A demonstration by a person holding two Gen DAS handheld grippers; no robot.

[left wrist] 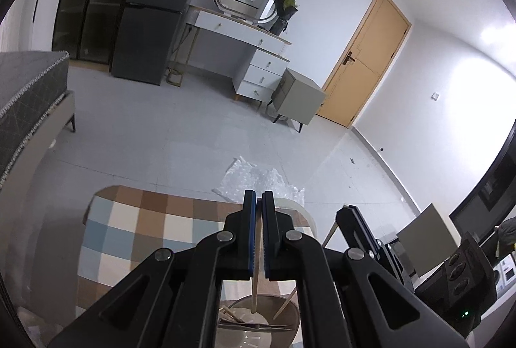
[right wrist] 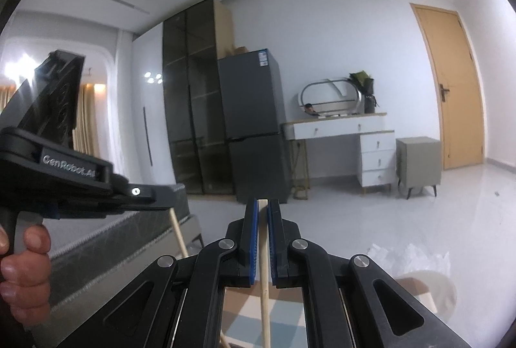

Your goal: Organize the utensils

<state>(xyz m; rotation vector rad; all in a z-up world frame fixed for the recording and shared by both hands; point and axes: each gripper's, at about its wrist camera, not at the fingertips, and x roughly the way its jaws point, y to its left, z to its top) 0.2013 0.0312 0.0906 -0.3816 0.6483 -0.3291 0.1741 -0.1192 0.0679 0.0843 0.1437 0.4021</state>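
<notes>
**Wooden sticks in both grippers, bowl waiting below**

Wood is what each tool carries: the left gripper (left wrist: pixel 259 203) has its blue pads closed tight on a thin pale stick (left wrist: pixel 257 254), which hangs down between the jaws, its lower end reaching into the grey bowl (left wrist: pixel 283 312) under it. The bowl stands on a checked mat (left wrist: pixel 142 225), and more sticks and a flat metal utensil (left wrist: pixel 258 328) already lie in it.

The right gripper (right wrist: pixel 262 203) is likewise all but closed, clamped on a second wooden stick (right wrist: pixel 265 293) that runs down between the pads towards the mat. In the left view this gripper shows just to the right, near the bowl. A person's hand (right wrist: pixel 22 264) holds the left tool's grip at the edge of the right view.

The step in hand looks like carrying loose sticks to the bowl to gather them. The next move probably calls for bringing each stick's lower end over the bowl's mouth, then letting the jaws part so it drops in; the right stick seems to have further to go.
</notes>
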